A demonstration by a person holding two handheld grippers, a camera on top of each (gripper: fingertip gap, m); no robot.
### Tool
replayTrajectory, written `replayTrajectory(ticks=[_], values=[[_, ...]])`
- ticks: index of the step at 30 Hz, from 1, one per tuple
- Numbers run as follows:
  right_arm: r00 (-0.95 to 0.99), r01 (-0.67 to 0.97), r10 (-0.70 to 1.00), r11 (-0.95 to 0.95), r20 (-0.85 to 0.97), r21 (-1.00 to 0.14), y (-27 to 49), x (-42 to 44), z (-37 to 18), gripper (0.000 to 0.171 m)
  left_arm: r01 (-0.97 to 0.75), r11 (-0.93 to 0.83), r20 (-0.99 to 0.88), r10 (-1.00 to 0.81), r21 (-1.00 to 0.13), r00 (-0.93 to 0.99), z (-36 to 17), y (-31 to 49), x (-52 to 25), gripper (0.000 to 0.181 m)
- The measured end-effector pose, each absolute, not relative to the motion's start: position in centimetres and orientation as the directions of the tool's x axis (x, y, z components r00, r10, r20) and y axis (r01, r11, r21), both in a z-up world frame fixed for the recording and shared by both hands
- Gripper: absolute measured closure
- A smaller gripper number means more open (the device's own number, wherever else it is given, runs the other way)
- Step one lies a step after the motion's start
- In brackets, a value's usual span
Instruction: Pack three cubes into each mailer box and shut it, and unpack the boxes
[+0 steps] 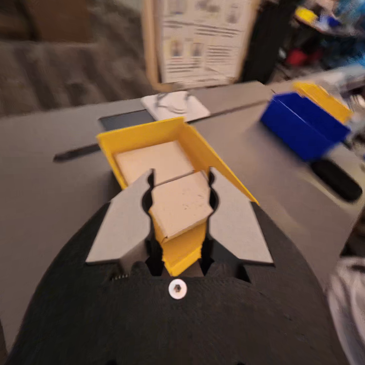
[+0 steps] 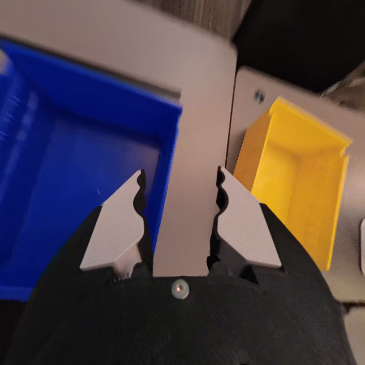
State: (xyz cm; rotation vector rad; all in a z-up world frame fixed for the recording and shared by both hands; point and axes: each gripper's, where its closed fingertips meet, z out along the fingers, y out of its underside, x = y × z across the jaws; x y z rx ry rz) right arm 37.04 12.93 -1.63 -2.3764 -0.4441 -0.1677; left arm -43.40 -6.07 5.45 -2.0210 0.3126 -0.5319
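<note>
In the left wrist view, a yellow mailer box (image 1: 138, 136) with a tan cardboard inside lies open on the grey table (image 1: 49, 177). My left gripper (image 1: 180, 170) is shut on the box's near flap (image 1: 181, 205), which is tan on top and yellow underneath. No cubes show in the box. In the right wrist view, my right gripper (image 2: 180, 169) is open and empty above the bare table (image 2: 197, 88), between a blue bin (image 2: 79, 158) and a yellow bin (image 2: 300, 177). Both bins look empty. The picture is blurred.
The blue bin (image 1: 302, 126) and yellow bin (image 1: 324, 98) stand at the right of the table in the left wrist view. A long black object (image 1: 335, 181) lies near them. A dark tablet (image 1: 126, 120) and a white sheet (image 1: 173, 106) lie behind the box. The table edge (image 2: 235, 59) is close beyond the bins. There is about 85 cm between the tips of the two grippers.
</note>
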Motion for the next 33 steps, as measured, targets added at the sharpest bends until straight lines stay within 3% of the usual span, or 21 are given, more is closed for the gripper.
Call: replayTrajectory(ticks=[1, 3, 6, 7, 8, 10, 16, 22, 30, 33], values=[[0.932, 0.359, 0.274, -0.607, 0.237, -0.709, 13.1, 35.8, 1.2, 0.096, -0.104, -0.437, 0.157, -0.521, -0.894, 0.839, 6.2, -6.8, -41.5, 0.102], [0.931, 0.293, 0.323, -0.386, 0.169, -0.875, 13.0, 31.7, 7.0, 0.090, -0.334, -0.385, -0.025, -0.623, -0.860, 0.782, 5.0, -7.3, -38.4, 0.071], [0.863, 0.021, 0.506, -0.041, -0.003, -0.999, 10.6, 24.1, 15.2, 0.085, -0.648, -0.419, -0.183, -0.734, -0.636, 0.654, -0.6, -7.0, -35.3, 0.062], [0.822, -0.095, 0.566, 0.047, -0.052, -0.994, 9.5, 22.2, 17.5, 0.081, -0.709, -0.424, -0.198, -0.764, -0.563, 0.614, -2.5, -6.7, -34.6, 0.054], [0.784, -0.189, 0.615, 0.113, -0.080, -0.975, 8.4, 20.8, 19.2, 0.078, -0.753, -0.418, -0.188, -0.800, -0.508, 0.570, -4.2, -6.7, -33.9, 0.059], [0.737, -0.275, 0.672, 0.193, -0.077, -0.942, 7.0, 18.7, 20.8, 0.071, -0.819, -0.408, -0.177, -0.843, -0.403, 0.508, -7.0, -6.5, -33.5, 0.057], [0.649, -0.310, 0.750, 0.113, -0.123, -0.944, 7.8, 15.3, 18.8, 0.069, -0.892, -0.389, -0.129, -0.897, -0.229, 0.424, -10.4, -5.5, -34.5, 0.057], [0.496, -0.338, 0.817, -0.129, -0.293, -0.932, 10.3, 13.3, 14.7, 0.068, -0.885, -0.425, -0.055, -0.895, -0.189, 0.442, -12.2, -4.7, -34.4, 0.059], [0.565, -0.212, 0.805, -0.067, -0.179, -0.975, 10.2, 12.3, 13.8, 0.069, -0.908, -0.416, -0.061, -0.906, -0.054, 0.419, -12.6, -6.1, -35.3, 0.063], [0.549, -0.229, 0.816, -0.059, -0.179, -0.972, 9.5, 12.0, 14.4, 0.069, -0.914, -0.404, -0.061, -0.912, -0.016, 0.404, -13.1, -6.4, -35.4, 0.053]])
